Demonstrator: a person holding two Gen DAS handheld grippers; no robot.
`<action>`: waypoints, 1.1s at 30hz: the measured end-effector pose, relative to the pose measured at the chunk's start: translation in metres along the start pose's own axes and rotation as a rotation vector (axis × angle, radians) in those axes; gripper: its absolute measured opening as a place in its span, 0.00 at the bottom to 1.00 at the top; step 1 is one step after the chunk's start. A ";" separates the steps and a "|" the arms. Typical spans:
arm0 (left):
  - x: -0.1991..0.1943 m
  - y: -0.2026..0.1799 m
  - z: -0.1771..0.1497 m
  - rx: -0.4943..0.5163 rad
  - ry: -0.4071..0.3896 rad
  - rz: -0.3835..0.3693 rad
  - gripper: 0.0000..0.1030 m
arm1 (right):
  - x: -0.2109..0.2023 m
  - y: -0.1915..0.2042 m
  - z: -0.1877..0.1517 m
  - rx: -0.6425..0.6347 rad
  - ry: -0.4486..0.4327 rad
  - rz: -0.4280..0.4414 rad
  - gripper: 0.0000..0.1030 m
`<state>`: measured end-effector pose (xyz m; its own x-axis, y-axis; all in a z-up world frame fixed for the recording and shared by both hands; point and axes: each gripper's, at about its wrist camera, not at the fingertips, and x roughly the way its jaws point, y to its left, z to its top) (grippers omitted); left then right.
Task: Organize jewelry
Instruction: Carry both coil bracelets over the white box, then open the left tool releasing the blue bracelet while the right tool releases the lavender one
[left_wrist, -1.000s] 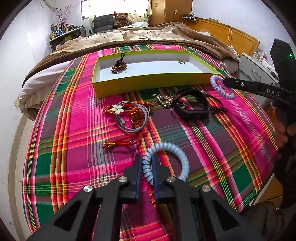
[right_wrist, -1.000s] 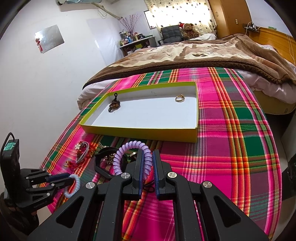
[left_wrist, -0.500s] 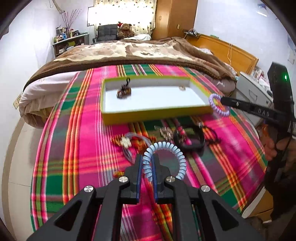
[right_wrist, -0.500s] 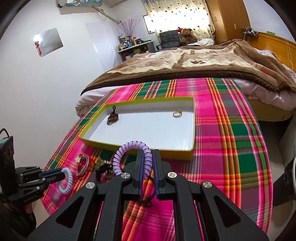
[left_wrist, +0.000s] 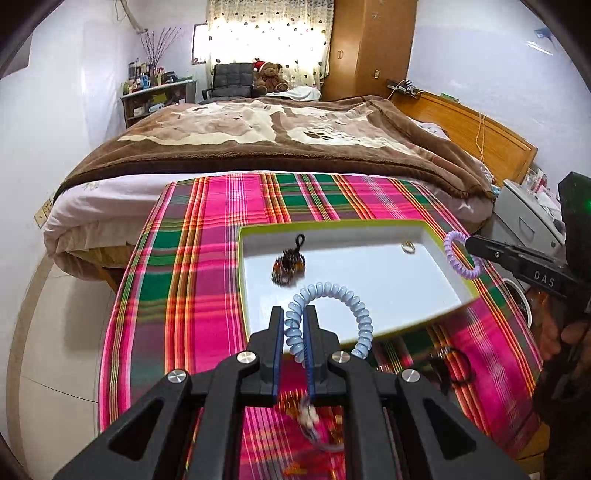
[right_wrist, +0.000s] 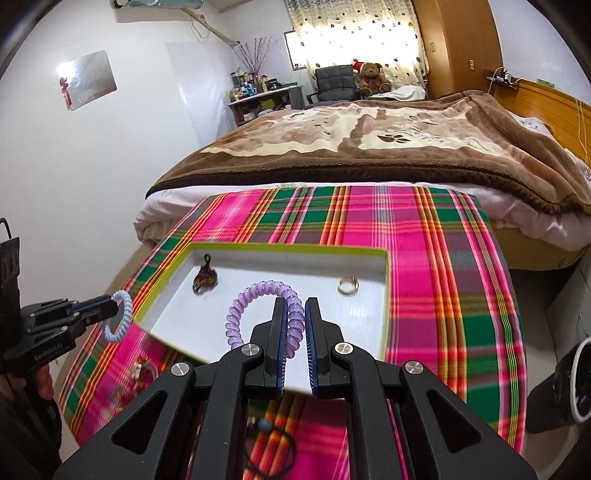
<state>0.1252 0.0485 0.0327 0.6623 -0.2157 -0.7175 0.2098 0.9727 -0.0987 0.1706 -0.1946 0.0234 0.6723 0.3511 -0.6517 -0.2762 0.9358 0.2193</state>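
Note:
My left gripper (left_wrist: 294, 314) is shut on a light blue spiral hair tie (left_wrist: 343, 295) and holds it above the near edge of the yellow-rimmed white tray (left_wrist: 369, 284). My right gripper (right_wrist: 295, 306) is shut on a purple spiral hair tie (right_wrist: 251, 295) above the same tray (right_wrist: 258, 314). In the tray lie a brown beaded ornament (left_wrist: 288, 264) and a gold ring (left_wrist: 408, 247). The right gripper with the purple tie (left_wrist: 460, 254) shows at the tray's right edge in the left wrist view. The left gripper with the blue tie (right_wrist: 118, 314) shows at the tray's left edge.
The tray sits on a pink and green plaid cloth (left_wrist: 192, 266). Loose jewelry lies on the cloth in front of the tray: a black bracelet (left_wrist: 452, 365) and a cord piece with a white flower (left_wrist: 310, 413). A bed with a brown blanket (left_wrist: 277, 136) stands behind.
Both grippers have risen and moved forward with their hair ties, from over the loose jewelry to over the tray's near edge.

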 end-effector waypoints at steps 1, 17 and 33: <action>0.005 0.001 0.004 -0.002 0.004 -0.003 0.10 | 0.005 0.000 0.004 -0.004 0.004 -0.005 0.09; 0.065 0.000 0.019 -0.007 0.091 -0.016 0.10 | 0.097 -0.003 0.034 -0.032 0.163 -0.012 0.09; 0.088 0.004 0.013 -0.032 0.158 -0.012 0.11 | 0.128 -0.005 0.031 -0.037 0.226 -0.026 0.09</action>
<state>0.1940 0.0321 -0.0222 0.5379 -0.2136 -0.8155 0.1921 0.9730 -0.1281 0.2788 -0.1531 -0.0384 0.5099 0.3071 -0.8035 -0.2891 0.9409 0.1762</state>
